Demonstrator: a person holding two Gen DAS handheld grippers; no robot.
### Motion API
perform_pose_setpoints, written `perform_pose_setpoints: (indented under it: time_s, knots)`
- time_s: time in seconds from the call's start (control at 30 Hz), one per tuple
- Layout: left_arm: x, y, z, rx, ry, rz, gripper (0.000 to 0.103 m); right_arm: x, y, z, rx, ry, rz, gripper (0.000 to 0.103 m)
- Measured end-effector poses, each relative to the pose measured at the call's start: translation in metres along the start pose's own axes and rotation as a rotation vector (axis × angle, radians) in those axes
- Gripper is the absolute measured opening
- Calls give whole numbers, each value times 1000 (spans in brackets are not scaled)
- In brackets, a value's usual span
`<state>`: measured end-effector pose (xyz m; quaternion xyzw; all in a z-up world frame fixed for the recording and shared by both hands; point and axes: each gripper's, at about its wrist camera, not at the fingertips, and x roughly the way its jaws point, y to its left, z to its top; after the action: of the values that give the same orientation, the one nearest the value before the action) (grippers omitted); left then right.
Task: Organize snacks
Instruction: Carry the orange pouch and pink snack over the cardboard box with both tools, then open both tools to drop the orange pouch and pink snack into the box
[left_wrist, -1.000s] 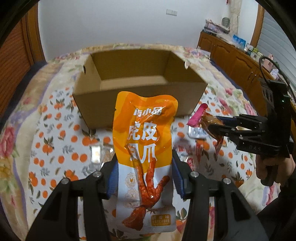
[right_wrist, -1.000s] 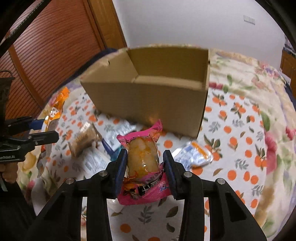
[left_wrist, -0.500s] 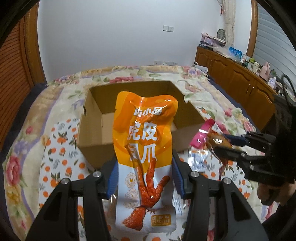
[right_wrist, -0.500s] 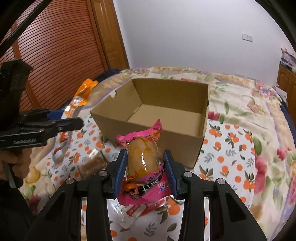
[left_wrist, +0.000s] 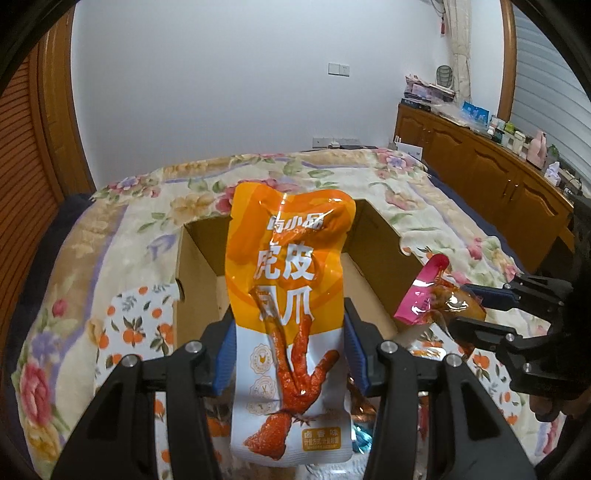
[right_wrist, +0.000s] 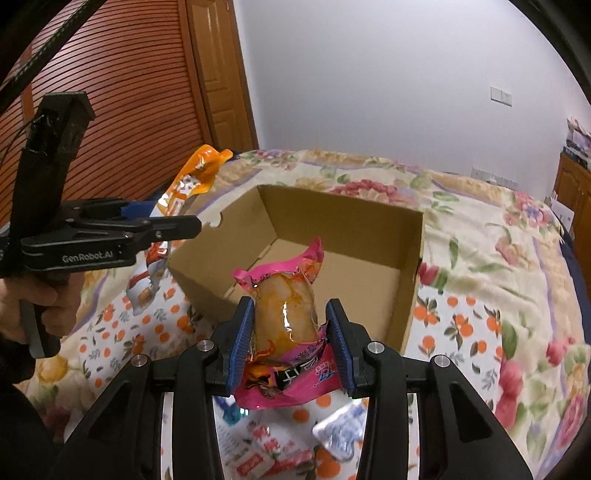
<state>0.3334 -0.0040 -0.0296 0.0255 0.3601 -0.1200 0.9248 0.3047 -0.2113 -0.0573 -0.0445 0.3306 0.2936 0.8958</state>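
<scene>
Orange chicken-feet packet (left_wrist: 288, 314) clamped upright in left gripper (left_wrist: 289, 354), held above the near wall of the open cardboard box (right_wrist: 410, 295). Right gripper (right_wrist: 290, 343) pinches pink snack pouch (right_wrist: 286, 314) just before the same box, over the floral bedspread (right_wrist: 498, 295).

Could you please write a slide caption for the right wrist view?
Right hand-held gripper grips a pink plastic snack packet above an open brown cardboard box.

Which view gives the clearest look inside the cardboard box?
The right wrist view: the cardboard box sits open, showing a bare floor and inner walls. In the left wrist view, the orange snack pouch held in the left gripper covers most of the box, leaving only side walls visible.
</scene>
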Motion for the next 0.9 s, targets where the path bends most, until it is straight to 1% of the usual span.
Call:
perform_pose_setpoints:
  time_s: [0.1, 0.2, 0.3, 0.43, 0.57, 0.67, 0.9]
  knots:
    - [11, 7, 5, 1, -1, 3, 49, 9, -3, 11, 7, -15, 14, 40]
    - [21, 12, 8, 2, -4, 11, 49, 21, -3, 21, -19, -20, 8, 40]
    - [31, 18, 9, -9, 2, 6, 49, 37, -2, 31, -34, -14, -6, 40]
    - [47, 27, 7, -35, 18, 2, 49, 56, -5, 38, -24, 8, -20, 40]
    - [59, 38, 3, -79, 35, -2, 50, 76, -10, 42, -21, 36, -49, 41]
    - [65, 41, -3, -91, 57, -1, 51, 91, -15, 40, -12, 66, -74, 41]
    - [70, 46, -6, -109, 66, 0, 53, 115, -27, 28, 43, 119, -112, 41]
